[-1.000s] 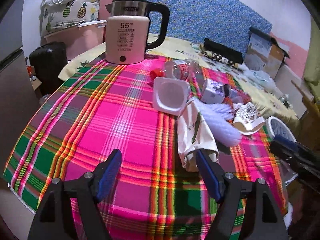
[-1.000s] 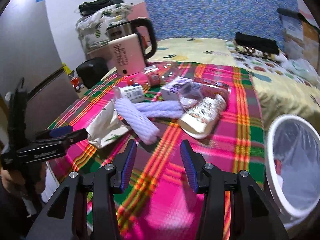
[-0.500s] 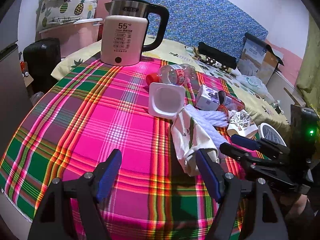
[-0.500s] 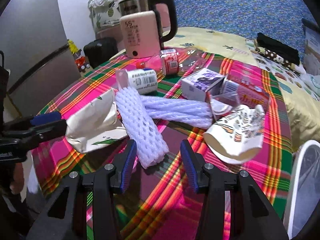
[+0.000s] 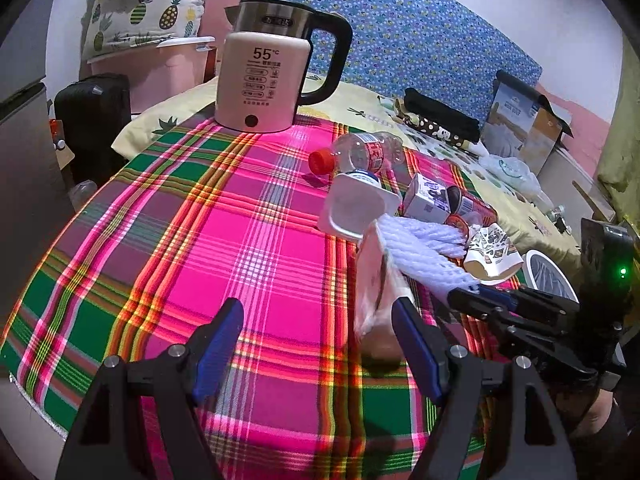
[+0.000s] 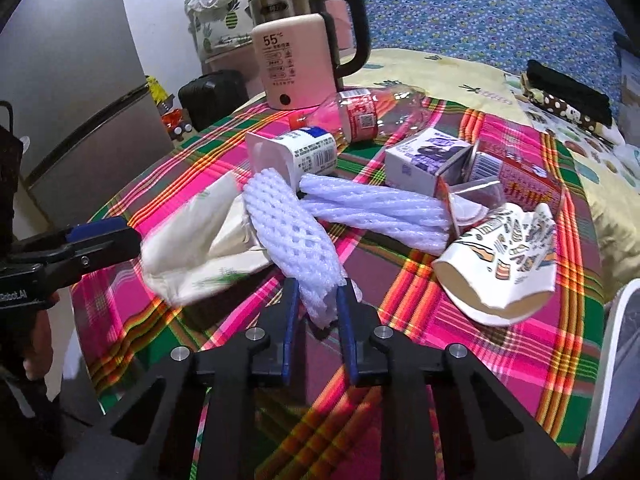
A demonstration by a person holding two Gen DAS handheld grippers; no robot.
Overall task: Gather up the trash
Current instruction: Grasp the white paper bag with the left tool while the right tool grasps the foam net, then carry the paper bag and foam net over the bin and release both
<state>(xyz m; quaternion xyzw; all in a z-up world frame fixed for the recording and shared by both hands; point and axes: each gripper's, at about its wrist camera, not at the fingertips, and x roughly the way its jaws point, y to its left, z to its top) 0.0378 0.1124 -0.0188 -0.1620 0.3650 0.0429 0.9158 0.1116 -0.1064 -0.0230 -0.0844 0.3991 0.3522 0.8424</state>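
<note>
A heap of trash lies on the plaid tablecloth (image 5: 248,240). My right gripper (image 6: 318,300) is shut on the near end of a white foam net sleeve (image 6: 292,236), also in the left wrist view (image 5: 424,264). A crumpled cream paper bag (image 6: 200,244) lies left of it; in the left wrist view this bag (image 5: 372,280) is blurred, beside my right blue finger. My left gripper (image 5: 316,344) is open and empty just short of the bag. Further back lie a second foam sleeve (image 6: 376,208), a yogurt cup (image 6: 300,154), a plastic bottle (image 6: 368,114), a small carton (image 6: 424,156) and a crushed paper cup (image 6: 504,264).
A pink electric kettle (image 5: 264,80) stands at the table's far edge. A white bin with a liner (image 5: 548,274) sits off the table's right side, its rim also in the right wrist view (image 6: 612,360). A bed (image 6: 460,76), boxes and a suitcase lie behind.
My right gripper has moved forward to the foam sleeve and shut on its near end. My left gripper has come closer to the paper bag, which is now blurred as if moving.
</note>
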